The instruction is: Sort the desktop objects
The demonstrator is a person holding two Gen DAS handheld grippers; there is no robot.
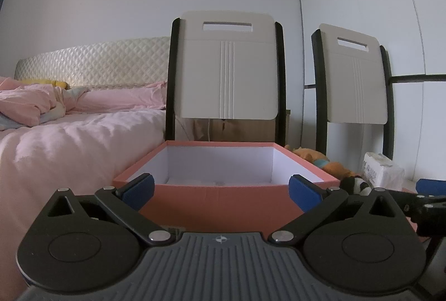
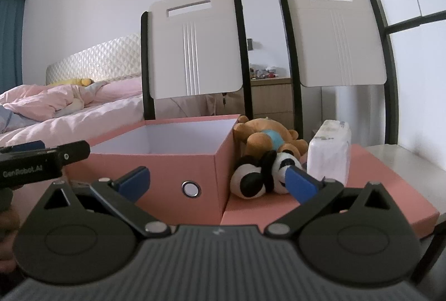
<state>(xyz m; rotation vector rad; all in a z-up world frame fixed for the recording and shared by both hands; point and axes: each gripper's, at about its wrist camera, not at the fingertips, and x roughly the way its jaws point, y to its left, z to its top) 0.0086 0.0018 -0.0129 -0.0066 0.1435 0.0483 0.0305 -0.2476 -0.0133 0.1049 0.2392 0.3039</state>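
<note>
The left tool [image 1: 220, 191] hangs released and bare, jaws spread wide before the near wall of the box [image 1: 220, 206]. The box stands open-topped, its white inside mostly bare, which suits it as the sorting bin.

The right tool [image 2: 217, 181] is likewise released, gripping nothing, aimed at the gap between the box corner and the panda [image 2: 260, 174]. The panda lies on the lid [image 2: 390, 189], just beside the box, touching the bear [image 2: 267, 136] behind it; the tissue pack [image 2: 330, 153] stands upright to their right.

The lid's front is bare, giving the right tool approach room. The box wall at the panda's left looks tight, so a lift over the rim seems the likely path. Chairs [image 2: 195, 44] close off the back.
</note>
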